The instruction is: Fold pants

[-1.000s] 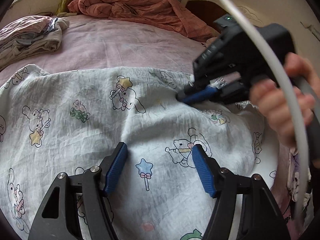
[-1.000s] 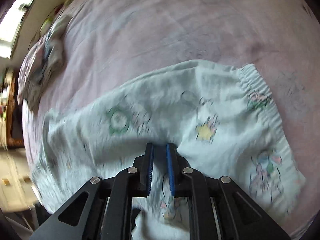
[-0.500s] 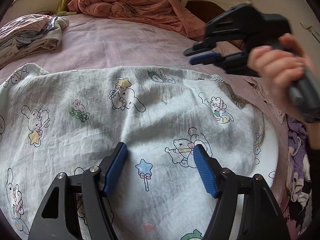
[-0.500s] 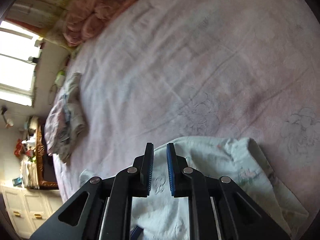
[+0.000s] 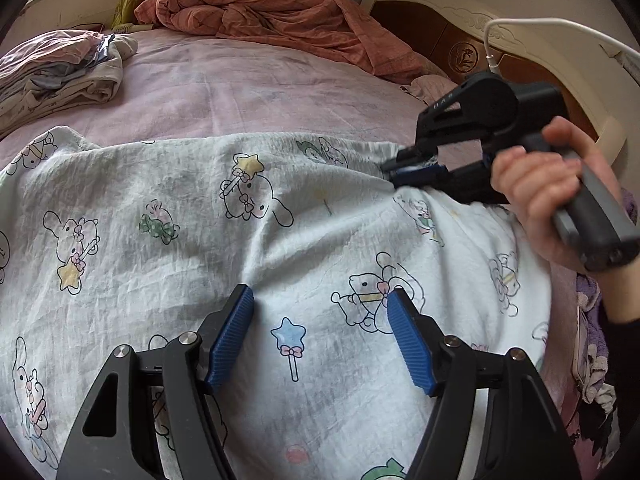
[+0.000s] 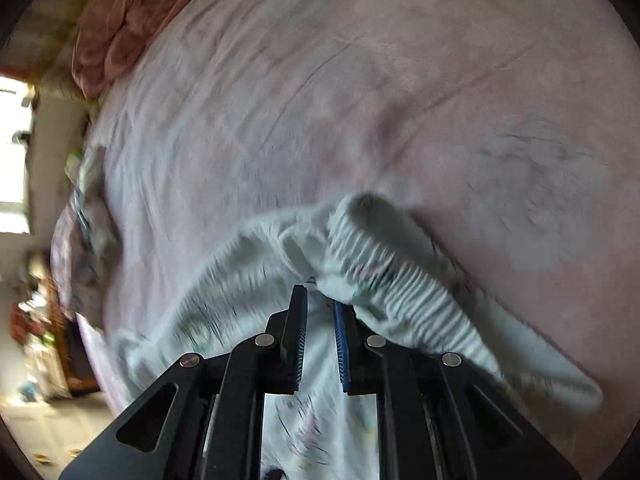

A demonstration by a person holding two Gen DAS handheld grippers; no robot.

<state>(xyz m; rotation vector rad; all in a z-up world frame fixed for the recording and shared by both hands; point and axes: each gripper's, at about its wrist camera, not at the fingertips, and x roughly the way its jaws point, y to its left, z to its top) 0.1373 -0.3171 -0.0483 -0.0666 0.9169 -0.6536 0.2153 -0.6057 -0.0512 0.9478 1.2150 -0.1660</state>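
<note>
**Folding getting under way as printed pants lie spread on bed**

At the upper left of the left wrist view, a heap of folded clothes (image 5: pixel 60 72) is sitting on the pink bedsheet (image 5: pixel 248 88), with a rumpled salmon quilt (image 5: pixel 272 12) bunching along the top of the frame. Across the middle, the pants (image 5: pixel 200 216), pale and printed with cartoon rabbits and stars, are lying flat and filling most of the picture. At the bottom centre, the left gripper (image 5: pixel 320 304) is hovering over the cloth with its jaws standing wide and nothing pinched between them. At the right of the frame, a hand (image 5: pixel 544 196) is bringing the right gripper (image 5: pixel 408 168) onto the elastic waistband (image 6: pixel 400 272), its jaws narrowed to a slim gap.

The step in hand appears to be taking hold of the waistband's right end for a first fold. The next move likely calls for a firm pinch there, a matching hold by the left gripper, then carrying the edge across without dragging the layers underneath.

The right wrist view is smeared by motion, so whether cloth is actually clamped between those fingers is hard to tell. The pants' legs are running out of frame at the left and bottom, and the bed's right edge is hidden behind the hand.
</note>
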